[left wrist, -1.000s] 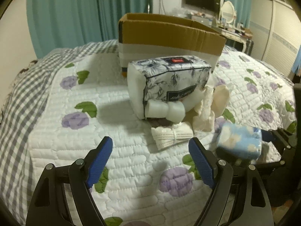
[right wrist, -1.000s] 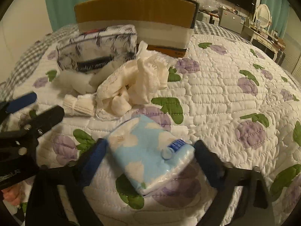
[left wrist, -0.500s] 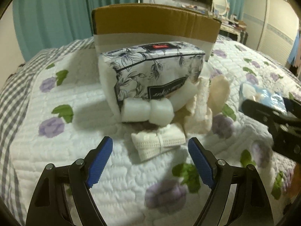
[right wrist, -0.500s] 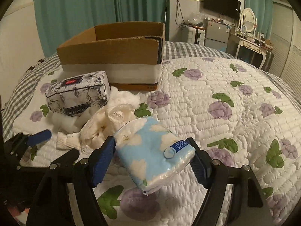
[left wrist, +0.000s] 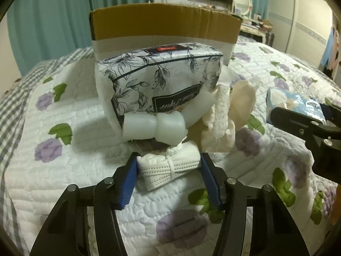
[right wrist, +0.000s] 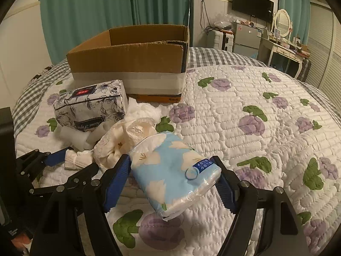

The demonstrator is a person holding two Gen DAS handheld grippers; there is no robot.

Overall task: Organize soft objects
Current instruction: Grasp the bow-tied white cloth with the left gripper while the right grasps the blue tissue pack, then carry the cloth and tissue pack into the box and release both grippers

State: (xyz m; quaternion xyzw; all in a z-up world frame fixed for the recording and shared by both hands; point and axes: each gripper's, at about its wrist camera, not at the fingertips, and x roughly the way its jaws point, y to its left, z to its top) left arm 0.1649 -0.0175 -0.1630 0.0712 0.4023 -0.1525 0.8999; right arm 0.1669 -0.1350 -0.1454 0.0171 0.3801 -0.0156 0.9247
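Clamping a folded white face mask (left wrist: 168, 168) between its blue pads, the left gripper (left wrist: 168, 177) works low on a floral quilt (right wrist: 266, 111), just in front of a floral tissue pack (left wrist: 162, 85) and a cream cloth heap (left wrist: 232, 115). The right gripper (right wrist: 172, 181) holds a blue tissue packet (right wrist: 172, 170), fingers pressed against both its sides. An open cardboard box (right wrist: 132, 64) stands behind the pile.

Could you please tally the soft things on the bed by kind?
Tissue packs: 2, floral pack and blue pack.
Folded face mask: 1.
White foam rolls: 1 bundle.
Cream cloth heap: 1.
Total: 5.
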